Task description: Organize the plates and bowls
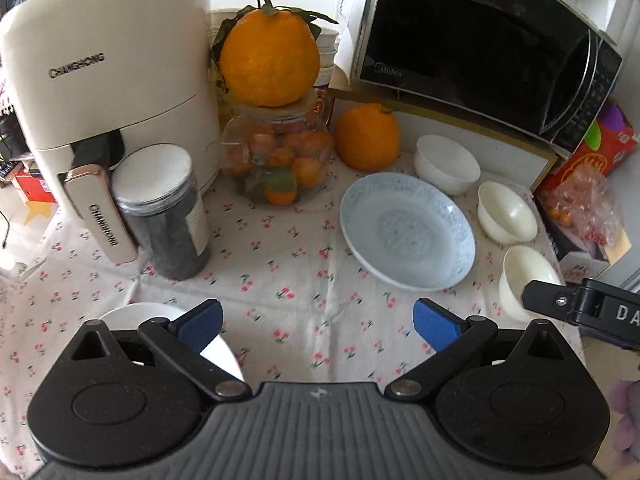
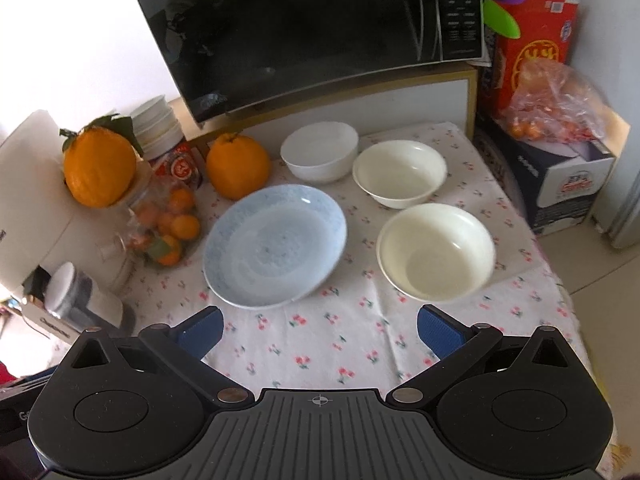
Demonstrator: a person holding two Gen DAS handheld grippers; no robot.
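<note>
Bowls: three white bowls (image 2: 319, 151) (image 2: 400, 173) (image 2: 437, 252) sit apart in a loose row on your right side of the surface, none nested.
Plate: blue plate (image 2: 275, 245) lies just left of them; a white plate (image 1: 168, 316) shows under your left gripper (image 1: 318, 326).
Progress: by my reading nothing is stacked yet; all the gathering is left.
Grippers: left spread wide, empty; right gripper (image 2: 320, 330) spread wide, empty, short of the nearest bowl.
Surface: cherry-print cloth (image 2: 340, 344), crowded at the back with oranges (image 2: 238, 170), jars, an air fryer (image 1: 108, 72).
Room: microwave (image 2: 304, 28) behind, boxes to the right.
</note>
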